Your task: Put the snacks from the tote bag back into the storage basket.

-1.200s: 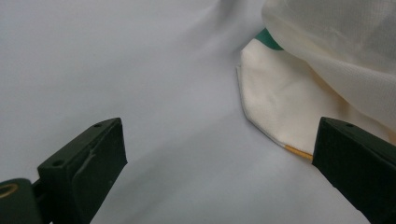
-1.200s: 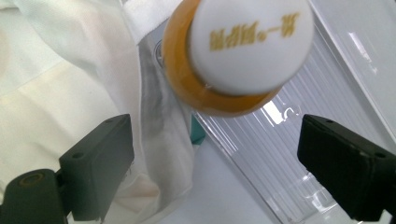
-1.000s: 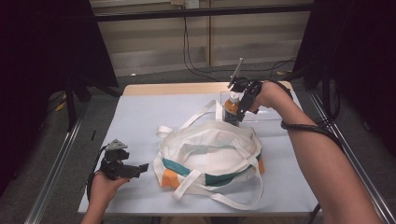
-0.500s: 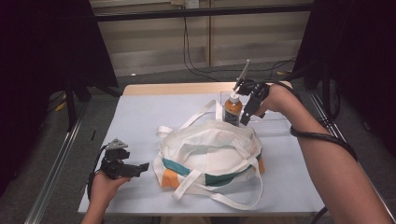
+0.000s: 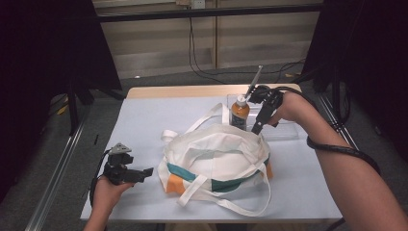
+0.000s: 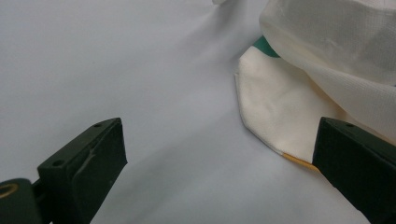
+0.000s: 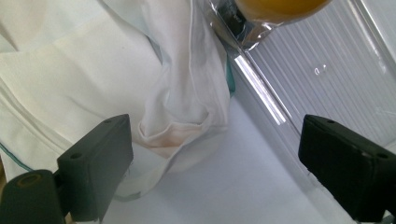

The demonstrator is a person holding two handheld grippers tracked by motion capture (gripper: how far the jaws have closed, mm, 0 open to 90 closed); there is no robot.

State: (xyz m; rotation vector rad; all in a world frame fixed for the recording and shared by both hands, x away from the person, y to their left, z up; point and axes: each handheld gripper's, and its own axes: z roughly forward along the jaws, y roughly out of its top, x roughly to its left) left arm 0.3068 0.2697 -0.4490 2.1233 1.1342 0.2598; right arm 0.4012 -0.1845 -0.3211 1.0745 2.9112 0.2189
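Note:
A white tote bag (image 5: 216,159) with teal and orange panels lies in the middle of the table, its straps spread out. Behind it a bottle of orange liquid (image 5: 239,113) with a white cap stands at the left end of a clear tray (image 5: 288,129). My right gripper (image 5: 260,126) points down just right of the bottle, open, over the bag's rear rim. In the right gripper view the gripper (image 7: 215,172) spans bag fabric (image 7: 159,93) and the tray's edge (image 7: 261,88). My left gripper (image 5: 144,172) rests open on the table left of the bag; the bag's corner (image 6: 289,107) lies between its jaws.
The table has a pale sheet (image 5: 159,120) over it, with a wooden strip (image 5: 183,91) at the far edge. Cables (image 5: 202,67) lie on the floor beyond. A metal rail (image 5: 53,183) runs along the left side.
My right gripper has come off the bottle, shifting right and down toward the bag's rear rim. The bottle stays standing in the tray. The left gripper has not moved.

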